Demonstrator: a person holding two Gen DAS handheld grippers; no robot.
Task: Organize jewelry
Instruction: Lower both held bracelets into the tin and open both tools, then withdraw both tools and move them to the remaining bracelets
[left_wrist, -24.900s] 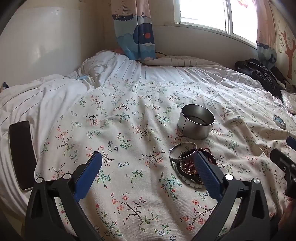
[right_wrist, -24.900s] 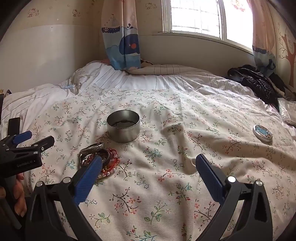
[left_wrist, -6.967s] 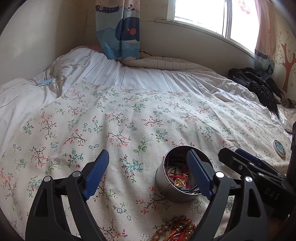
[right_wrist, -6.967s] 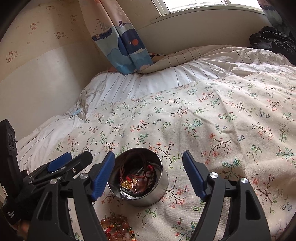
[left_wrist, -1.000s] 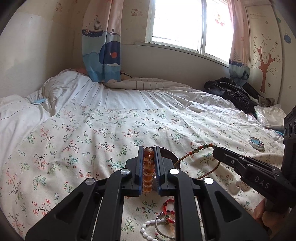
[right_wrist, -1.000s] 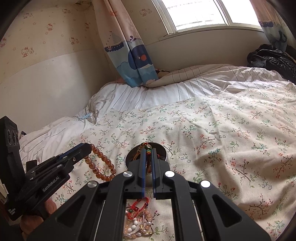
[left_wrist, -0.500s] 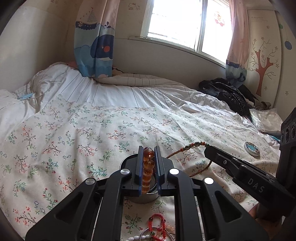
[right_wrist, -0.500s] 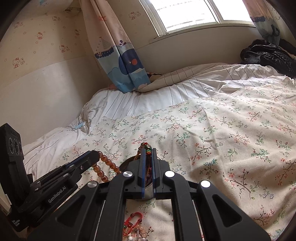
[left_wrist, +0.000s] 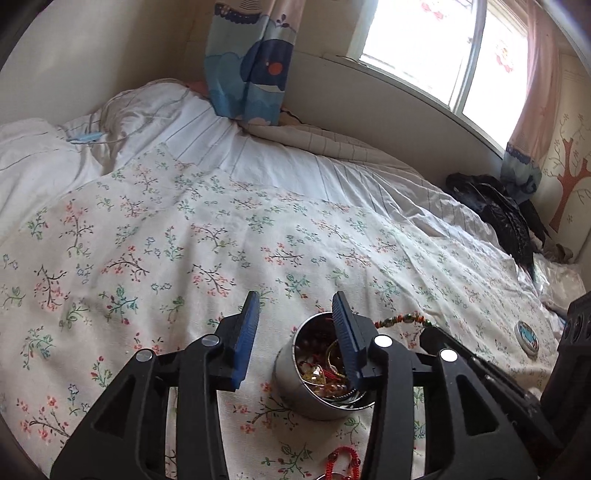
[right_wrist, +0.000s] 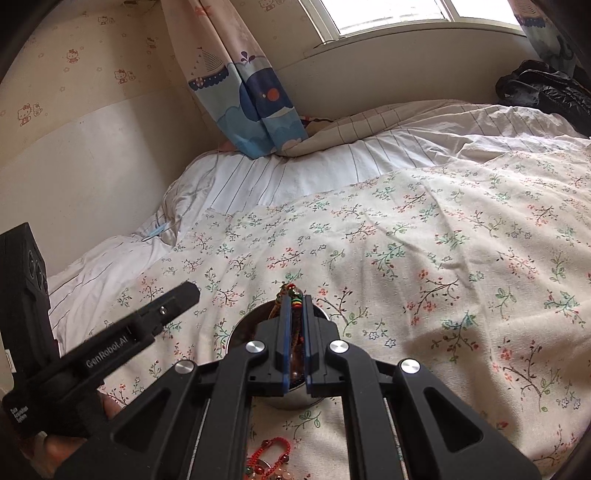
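Note:
A round metal tin (left_wrist: 295, 391) stands on the floral bedspread with several pieces of jewelry inside, amber beads (left_wrist: 328, 387) among them. My left gripper (left_wrist: 295, 299) hangs just over the tin's left side. Its jaws are opening and nothing is between them. My right gripper (right_wrist: 293, 306) is shut on a brown cord bracelet with coloured beads (right_wrist: 291, 291), held over the tin (right_wrist: 240, 328). In the left wrist view that bracelet (left_wrist: 399, 319) sticks out from the right gripper's tip beside the tin. A red bracelet (left_wrist: 343, 458) lies on the bed in front of the tin.
The tin's lid (left_wrist: 526, 334) lies on the bedspread at the right. A black jacket (left_wrist: 509, 218) is heaped at the far right by the wall. A hand (right_wrist: 55, 450) holds the left gripper at lower left. White striped bedding rises behind.
The left gripper has opened and the amber bead bracelet is gone from its jaws. Both grippers have come forward and down over the tin. The right stays shut on its cord bracelet.

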